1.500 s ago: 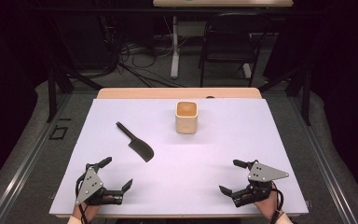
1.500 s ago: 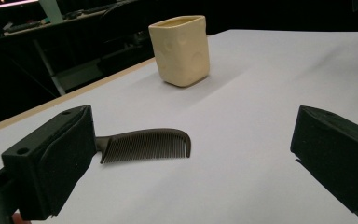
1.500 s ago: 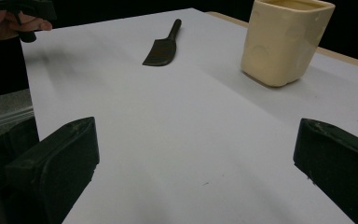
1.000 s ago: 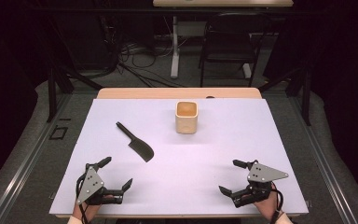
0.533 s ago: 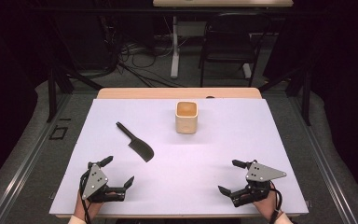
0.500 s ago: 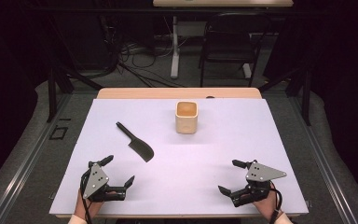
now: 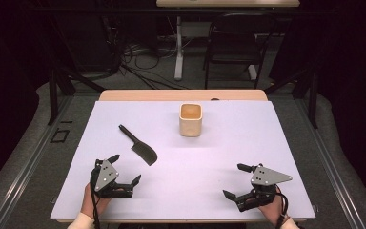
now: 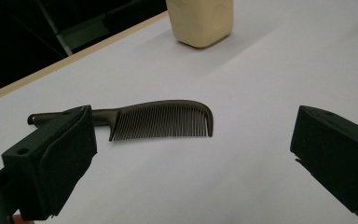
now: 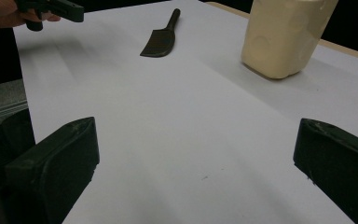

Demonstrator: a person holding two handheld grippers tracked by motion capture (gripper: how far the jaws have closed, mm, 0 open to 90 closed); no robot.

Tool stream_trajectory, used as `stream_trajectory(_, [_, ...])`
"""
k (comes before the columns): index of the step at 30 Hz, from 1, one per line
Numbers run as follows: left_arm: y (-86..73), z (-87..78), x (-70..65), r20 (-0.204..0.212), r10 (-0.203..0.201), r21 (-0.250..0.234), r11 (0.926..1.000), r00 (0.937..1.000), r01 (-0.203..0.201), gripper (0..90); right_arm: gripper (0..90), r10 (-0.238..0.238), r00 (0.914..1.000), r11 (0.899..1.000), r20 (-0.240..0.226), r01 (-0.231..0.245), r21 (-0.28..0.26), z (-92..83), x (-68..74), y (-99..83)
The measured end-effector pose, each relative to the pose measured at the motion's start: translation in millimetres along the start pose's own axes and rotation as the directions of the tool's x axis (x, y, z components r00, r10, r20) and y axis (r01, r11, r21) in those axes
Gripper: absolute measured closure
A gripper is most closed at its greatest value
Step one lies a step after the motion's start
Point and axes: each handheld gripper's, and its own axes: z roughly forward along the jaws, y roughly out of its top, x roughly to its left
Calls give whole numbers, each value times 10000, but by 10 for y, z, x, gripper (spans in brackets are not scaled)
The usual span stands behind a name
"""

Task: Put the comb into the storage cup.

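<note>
1. Edging forward, the left tool (image 7: 125, 168) now sits nearer the comb (image 7: 138, 145), its jaws spread wide and holding nothing.
2. Dark comb lies flat on the white bench (image 7: 267, 129), just ahead of that tool.
3. Right tool (image 7: 234, 181) rests near the bench's front edge, jaws apart.
4. Beige cup (image 7: 190, 119) stands upright farther back.

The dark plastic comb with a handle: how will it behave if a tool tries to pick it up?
The dark plastic comb with a handle looks thin and flat, so probably light and hard to grip from the white table. It should slide rather than roll. Its fine teeth may bend.
</note>
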Motion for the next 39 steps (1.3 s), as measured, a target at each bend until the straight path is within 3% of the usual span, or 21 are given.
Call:
stream_trajectory(3, [15, 44, 33, 204, 83, 159, 9998, 9998, -86, 3, 0, -13, 10000, 10000, 17, 13, 23, 7, 0, -1])
stream_trajectory(15, [56, 182, 121, 210, 35, 952, 9954, 9998, -54, 2, 0, 17, 10000, 10000, -2, -17, 43, 8, -2, -3])
stream_trajectory(26, [82, 273, 187, 156, -39, 1202, 9927, 9999, 20, 3, 0, 38, 10000, 10000, 14, -38, 26, 7, -5, -5])
stream_trajectory(32, [106, 338, 220, 256, -108, 1634, 9865, 9996, 65, 11, 0, 28, 10000, 10000, 33, -28, 7, 2, -7, -3])
stream_trajectory(39, [144, 379, 255, 265, -269, 1767, 9840, 9993, 218, 3, 0, 59, 10000, 10000, -7, -59, 26, 4, -6, -4])
